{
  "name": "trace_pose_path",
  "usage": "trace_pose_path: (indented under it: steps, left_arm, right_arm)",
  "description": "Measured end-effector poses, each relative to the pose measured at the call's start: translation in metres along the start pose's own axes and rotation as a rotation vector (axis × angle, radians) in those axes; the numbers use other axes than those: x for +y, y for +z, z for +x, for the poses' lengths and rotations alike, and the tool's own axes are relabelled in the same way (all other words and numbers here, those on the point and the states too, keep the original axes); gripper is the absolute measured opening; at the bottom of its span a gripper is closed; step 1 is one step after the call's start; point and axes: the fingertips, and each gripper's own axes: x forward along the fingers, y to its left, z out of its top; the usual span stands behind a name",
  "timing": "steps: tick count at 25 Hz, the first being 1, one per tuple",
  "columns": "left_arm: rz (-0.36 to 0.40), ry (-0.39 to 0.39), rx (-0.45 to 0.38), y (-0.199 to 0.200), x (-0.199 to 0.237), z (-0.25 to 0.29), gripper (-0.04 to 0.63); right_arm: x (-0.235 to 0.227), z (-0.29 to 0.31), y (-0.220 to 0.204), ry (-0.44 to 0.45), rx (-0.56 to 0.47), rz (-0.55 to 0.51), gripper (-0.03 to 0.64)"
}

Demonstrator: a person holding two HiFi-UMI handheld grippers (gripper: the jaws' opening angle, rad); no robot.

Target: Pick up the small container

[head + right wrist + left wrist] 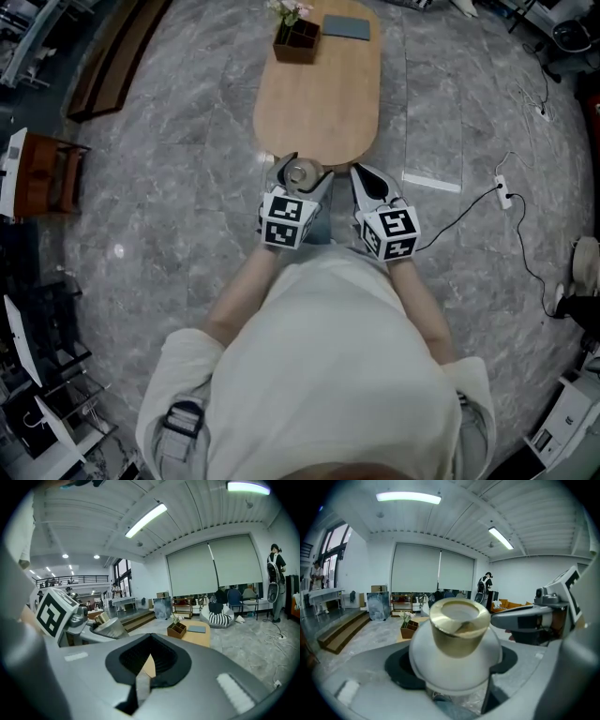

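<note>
The small container (pixel 300 175) is a round white pot with a gold cap. My left gripper (pixel 301 167) is shut on it at the near end of the oval wooden table (pixel 319 103). In the left gripper view the container (pixel 459 634) fills the middle between the jaws, gold cap uppermost. My right gripper (pixel 362 174) sits just to the right of it, shut with nothing between its fingers. From the right gripper view, the jaws (pixel 149 656) meet in a narrow slit, and the container (pixel 110 627) shows at the left.
A wooden box with flowers (pixel 296 39) and a grey pad (pixel 346 26) stand at the table's far end. A power strip and cable (pixel 503 190) lie on the stone floor to the right. A brown chair (pixel 42 173) stands at the left.
</note>
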Motion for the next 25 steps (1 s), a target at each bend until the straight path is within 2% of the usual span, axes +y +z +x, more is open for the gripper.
trace_pose_path:
  steps: [9, 12, 17, 25]
  left_arm:
    - [-0.043, 0.018, -0.017, -0.015, 0.007, -0.042, 0.351]
    - [-0.046, 0.021, -0.027, -0.015, 0.007, -0.045, 0.351]
    - [-0.046, 0.027, -0.047, -0.008, 0.008, -0.047, 0.351]
    - [-0.032, 0.028, -0.064, 0.002, 0.006, -0.046, 0.351]
  right_arm:
    - [0.017, -0.008, -0.005, 0.003, -0.009, -0.006, -0.002]
    - [0.018, -0.009, -0.006, 0.012, -0.007, -0.003, -0.003]
    - [0.018, -0.009, -0.007, 0.008, 0.015, -0.062, -0.003]
    - [0.018, -0.007, -0.003, 0.011, 0.004, -0.055, -0.003]
